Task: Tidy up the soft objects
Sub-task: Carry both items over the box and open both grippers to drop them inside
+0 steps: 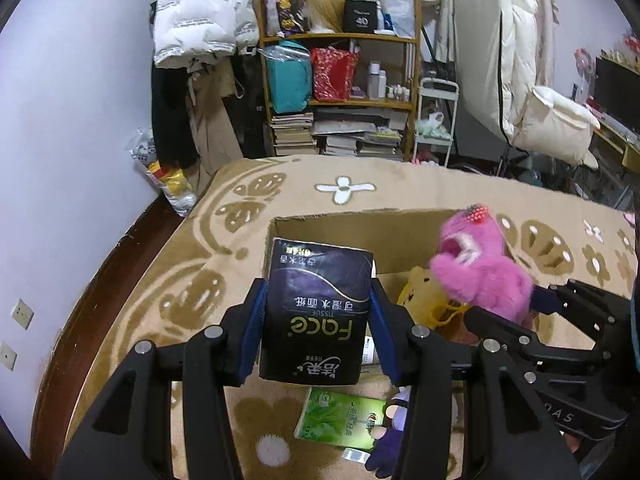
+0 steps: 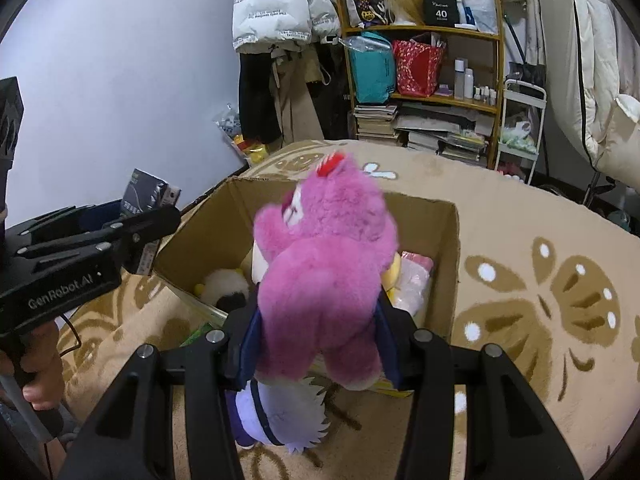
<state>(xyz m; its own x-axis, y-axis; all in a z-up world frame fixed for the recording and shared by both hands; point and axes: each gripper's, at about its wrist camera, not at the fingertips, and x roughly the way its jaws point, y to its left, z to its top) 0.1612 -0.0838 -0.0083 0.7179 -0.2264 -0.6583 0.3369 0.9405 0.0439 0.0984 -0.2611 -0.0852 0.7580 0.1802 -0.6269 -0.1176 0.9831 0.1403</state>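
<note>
Between the blue pads of the left gripper [image 1: 317, 312] stood a dark purple soft pack of facial tissues [image 1: 316, 312], held upright with its print upside down; both pads pressed on its sides, so the jaws were closed on it. The pack hung above the near left corner of an open brown cardboard box [image 1: 280, 228], which rested on a beige blanket with brown butterfly and flower pattern [image 1: 240, 200].

On the blanket under the pack lay a green flat tissue packet [image 1: 340, 420], and beside it a purple and white plush toy [image 2: 280, 412].

The right gripper [image 2: 318, 340] was closed on the lower body of a fluffy pink plush bear [image 2: 328, 264], which was held over the box opening. Inside the box lay a yellow plush toy [image 1: 420, 288], a white and black plush piece [image 2: 226, 286] and something pale pink [image 2: 416, 280], perhaps a wrapped packet, but the view was unclear.
</note>
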